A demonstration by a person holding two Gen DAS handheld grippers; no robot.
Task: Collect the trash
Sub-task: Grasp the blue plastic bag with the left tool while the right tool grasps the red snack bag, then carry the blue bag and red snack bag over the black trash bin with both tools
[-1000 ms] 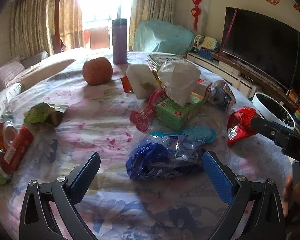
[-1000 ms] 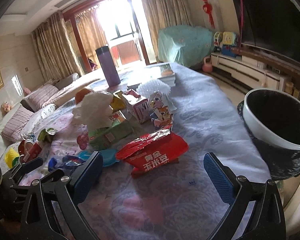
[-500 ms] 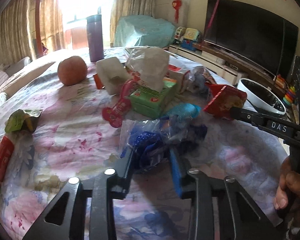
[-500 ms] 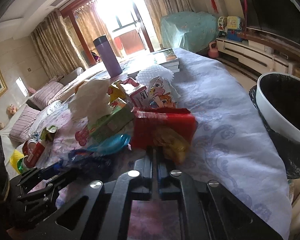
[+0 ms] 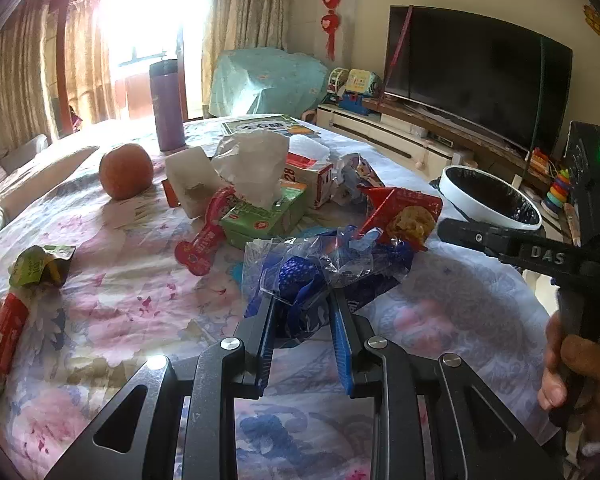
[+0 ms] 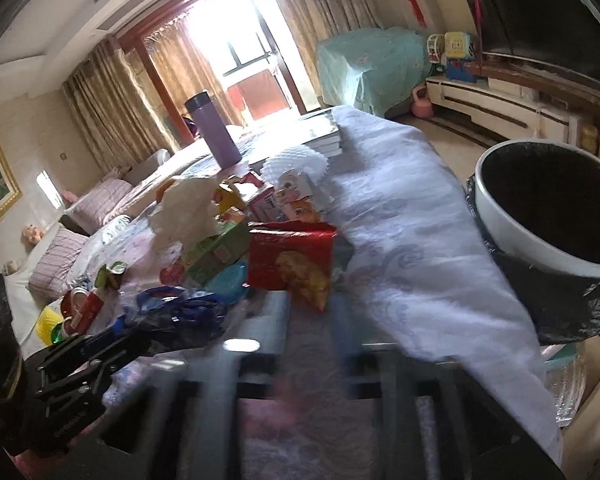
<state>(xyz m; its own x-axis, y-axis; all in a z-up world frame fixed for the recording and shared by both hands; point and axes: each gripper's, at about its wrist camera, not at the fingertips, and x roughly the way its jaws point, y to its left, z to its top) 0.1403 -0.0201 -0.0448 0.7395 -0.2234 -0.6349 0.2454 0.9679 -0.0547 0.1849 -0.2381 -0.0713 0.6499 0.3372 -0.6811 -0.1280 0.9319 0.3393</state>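
My left gripper (image 5: 304, 308) is closing its jaws on a crumpled blue and clear plastic wrapper (image 5: 300, 276), and the blue pads press on it from both sides. The same blue wrapper (image 6: 180, 308) shows in the right wrist view at the tips of the left gripper (image 6: 136, 336). The jaws of my right gripper (image 6: 308, 308) are blurred and opening. A red snack bag (image 6: 288, 252) stands just past them, with its lower corner in the gap. The red snack bag (image 5: 404, 212) lies at the right gripper's tip (image 5: 442, 226). A white bin with a black liner (image 6: 520, 248) stands off the table's right edge.
On the flowered tablecloth lie a green tissue box (image 5: 268, 216), an orange (image 5: 126, 170), a purple flask (image 5: 166, 106), a red wrapper (image 5: 204, 236), a green pouch (image 5: 40, 266) and red packets (image 5: 4, 328). A hand (image 5: 572, 368) grips the right tool. The bin (image 5: 452, 188) sits before a TV.
Both grippers stood wide open a second ago and then closed on their wrappers. The left still clamps the blue wrapper and has drawn it nearer. The right jaws, tight half a second ago, have spread.
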